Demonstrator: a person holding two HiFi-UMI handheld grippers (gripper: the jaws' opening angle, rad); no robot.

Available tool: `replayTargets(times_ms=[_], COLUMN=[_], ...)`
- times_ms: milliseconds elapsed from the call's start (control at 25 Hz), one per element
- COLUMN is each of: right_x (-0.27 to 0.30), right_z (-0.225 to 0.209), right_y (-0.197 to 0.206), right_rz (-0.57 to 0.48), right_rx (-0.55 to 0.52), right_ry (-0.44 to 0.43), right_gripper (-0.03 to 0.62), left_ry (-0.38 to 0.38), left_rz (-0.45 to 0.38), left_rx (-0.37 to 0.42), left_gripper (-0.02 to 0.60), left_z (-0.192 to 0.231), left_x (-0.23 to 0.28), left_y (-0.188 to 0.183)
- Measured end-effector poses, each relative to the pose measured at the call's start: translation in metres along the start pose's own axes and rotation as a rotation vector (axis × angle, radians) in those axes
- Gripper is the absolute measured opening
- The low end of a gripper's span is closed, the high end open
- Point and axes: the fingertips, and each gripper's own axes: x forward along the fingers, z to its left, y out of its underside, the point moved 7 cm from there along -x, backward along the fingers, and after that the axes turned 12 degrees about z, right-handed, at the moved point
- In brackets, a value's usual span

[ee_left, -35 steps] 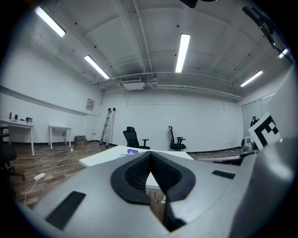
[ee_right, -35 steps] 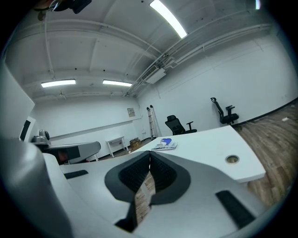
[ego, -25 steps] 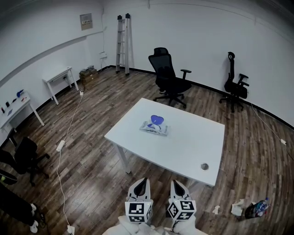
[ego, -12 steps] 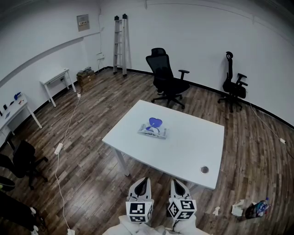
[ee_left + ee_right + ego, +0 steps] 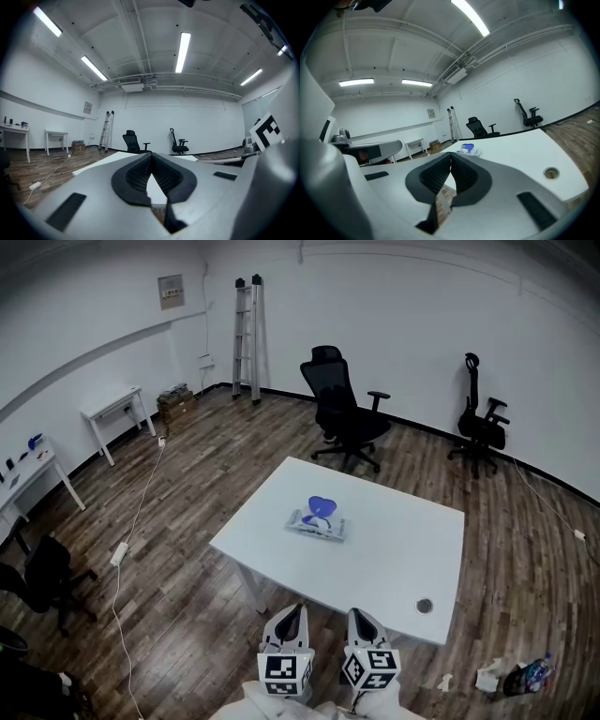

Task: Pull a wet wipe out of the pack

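The white table is standing in the middle of the wooden floor, its near edge partly hidden behind the 2 grippers. 2 black office chairs are sitting beyond it, 1 just past the far edge and 1 by the back wall. A folded ladder is leaning in the corner, and near it a stack of boxes is sitting too far off to show any contents.

The left gripper and the right gripper are hovering side by side short of the table, each with its jaws pressed together on nothing.

The wet wipe pack is lying flat near the table's centre, well apart from both grippers, with a blue heart-shaped piece showing on top. Its print is too small to read, and no wipe is showing.

On the floor at the right, a bottle is lying beside crumpled white paper.
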Motion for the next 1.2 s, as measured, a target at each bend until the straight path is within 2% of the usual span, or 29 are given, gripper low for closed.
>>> replayTargets(times_ms=[840, 1200], right_x=[0.09, 0.138], right_z=[-0.009, -0.013], right_y=[-0.044, -0.067], right_rz=[0.021, 0.008], right_rx=[0.005, 0.007], right_ry=[0.015, 0.025], right_gripper=[0.009, 0.009], left_ry=[0.061, 0.078], left_rz=[0.02, 0.017], left_rx=[-0.028, -0.009], left_gripper=[-0.002, -0.002], left_z=[0.048, 0.073], left_x=[0.096, 0.14], left_y=[-0.022, -0.035])
